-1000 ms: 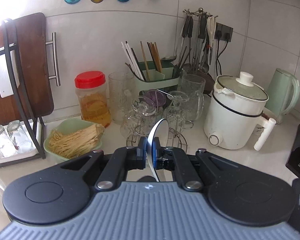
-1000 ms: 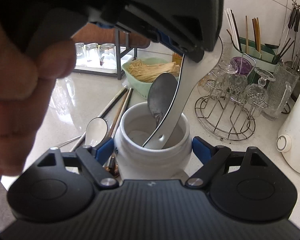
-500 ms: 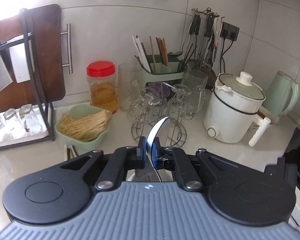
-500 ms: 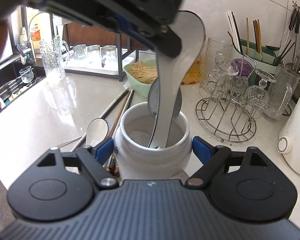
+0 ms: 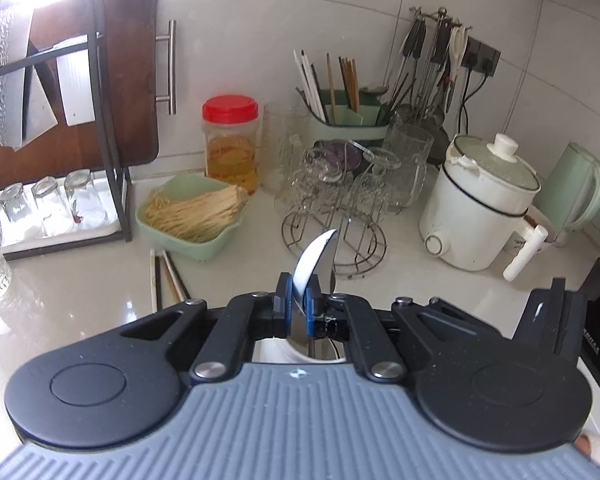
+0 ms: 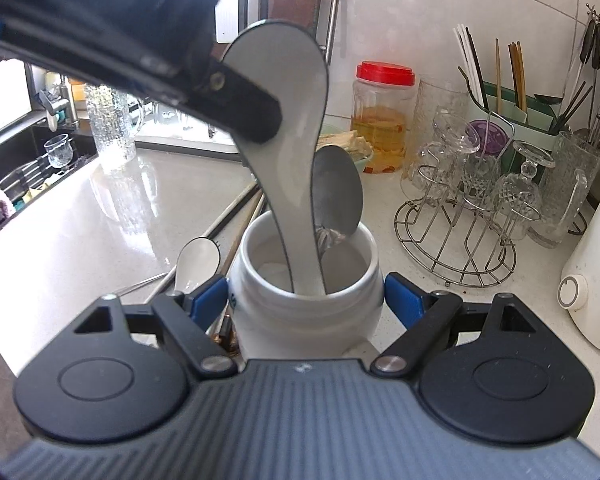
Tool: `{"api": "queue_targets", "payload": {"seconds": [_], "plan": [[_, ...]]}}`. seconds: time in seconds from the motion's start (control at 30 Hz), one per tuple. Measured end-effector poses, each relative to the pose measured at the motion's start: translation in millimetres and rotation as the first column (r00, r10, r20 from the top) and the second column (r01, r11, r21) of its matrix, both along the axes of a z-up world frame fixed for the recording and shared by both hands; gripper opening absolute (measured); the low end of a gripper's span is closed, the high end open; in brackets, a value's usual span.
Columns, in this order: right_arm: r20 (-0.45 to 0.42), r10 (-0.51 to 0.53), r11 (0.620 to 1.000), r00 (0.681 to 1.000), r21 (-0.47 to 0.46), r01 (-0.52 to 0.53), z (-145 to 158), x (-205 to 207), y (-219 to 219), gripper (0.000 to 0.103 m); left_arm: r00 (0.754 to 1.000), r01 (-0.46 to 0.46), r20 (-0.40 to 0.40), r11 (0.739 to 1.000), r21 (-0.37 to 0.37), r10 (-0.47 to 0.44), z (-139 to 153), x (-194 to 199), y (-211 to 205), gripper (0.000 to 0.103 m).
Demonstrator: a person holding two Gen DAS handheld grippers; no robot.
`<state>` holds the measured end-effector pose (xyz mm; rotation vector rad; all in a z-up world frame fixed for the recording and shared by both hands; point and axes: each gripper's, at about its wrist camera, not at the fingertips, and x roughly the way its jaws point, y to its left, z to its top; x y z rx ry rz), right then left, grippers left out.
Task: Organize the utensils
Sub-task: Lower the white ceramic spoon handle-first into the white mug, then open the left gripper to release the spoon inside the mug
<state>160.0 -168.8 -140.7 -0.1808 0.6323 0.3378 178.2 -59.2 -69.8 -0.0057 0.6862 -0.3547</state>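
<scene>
My left gripper point(image 5: 298, 292) is shut on a white ceramic spoon point(image 5: 316, 256), pinching it near the bowl end. In the right wrist view this white spoon point(image 6: 288, 120) stands nearly upright, its handle down inside the white jar point(image 6: 308, 312), beside a metal spoon point(image 6: 336, 196) that leans in the jar. My right gripper point(image 6: 306, 302) holds the jar, its blue pads point(image 6: 208, 300) against both sides. Another white spoon point(image 6: 198, 260) and chopsticks point(image 6: 236, 216) lie on the counter left of the jar.
A wire rack of glasses point(image 6: 460, 216) stands right of the jar, with a white cooker point(image 5: 476, 208) and a green kettle point(image 5: 572, 188) beyond. A green basket of noodles point(image 5: 192, 216), a red-lidded jar point(image 5: 230, 140) and a green utensil holder point(image 5: 348, 128) line the back. A sink point(image 6: 20, 168) lies far left.
The left gripper has drawn back and up with the white spoon, tipping it from a slant to nearly upright in the jar. The person's hand has left the right view. The right gripper stayed put.
</scene>
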Motion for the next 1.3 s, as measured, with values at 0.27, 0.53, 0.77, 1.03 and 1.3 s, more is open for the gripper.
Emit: {"api": "queue_targets", "payload": {"seconds": [0.27,0.53,0.77,1.03,1.3], "plan": [[0.005,0.011,1.0,1.0,0.0,-0.011,-0.4,-1.6,-0.8,0.088,0.996,0.053,-0.069,0.998,0.04,-0.05,-11.3,14.4,-12.0,0.007],[0.018,0.018,1.0,1.0,0.007,-0.019,-1.2,-4.2,-1.8,0.088,0.987,0.097,-0.134,0.994,0.056,-0.089,-17.8,28.9,-21.4,0.007],[0.03,0.022,1.0,0.999,0.011,-0.022,-2.3,-8.1,-2.1,0.088,0.972,0.1,-0.217,0.994,0.051,-0.087,-28.8,43.9,-22.3,0.008],[0.038,0.03,0.999,0.999,0.015,-0.03,-3.0,-11.3,-2.9,0.088,0.96,0.093,-0.27,0.995,0.04,-0.079,-43.7,47.3,-21.2,0.01],[0.049,0.043,0.999,0.998,0.018,-0.044,-3.5,-12.1,-4.3,0.088,0.962,0.074,-0.265,0.997,-0.006,-0.073,-40.0,36.3,-16.4,0.024]]}}
